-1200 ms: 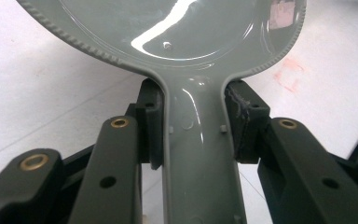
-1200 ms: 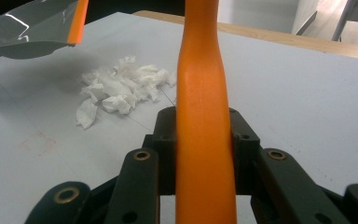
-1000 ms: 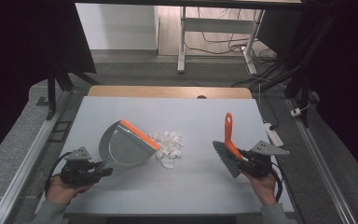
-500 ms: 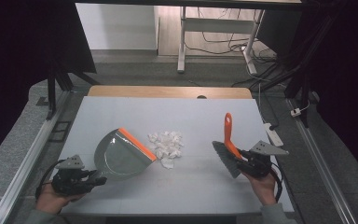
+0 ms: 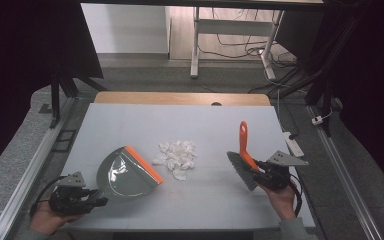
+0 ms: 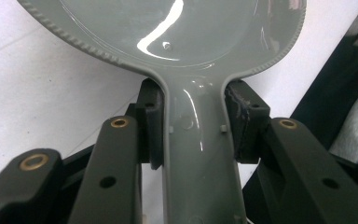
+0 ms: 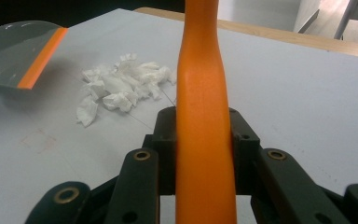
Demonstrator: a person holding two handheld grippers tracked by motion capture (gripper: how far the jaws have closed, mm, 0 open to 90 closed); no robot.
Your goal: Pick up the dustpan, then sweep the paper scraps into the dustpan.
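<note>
left claw [image 5: 99, 201] clamped on dustpan [image 5: 125, 172] handle, lower left | right claw [image 5: 256, 169] clamped on brush [image 5: 243, 155] handle, lower right | paper scraps [image 5: 176, 155] mid-frame on counter [image 5: 200, 125]

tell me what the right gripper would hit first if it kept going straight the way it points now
Probably nothing on the table. The right gripper, shut on the brush, points away from the person; the paper scraps lie off to its left, though depth is hard to judge.
</note>
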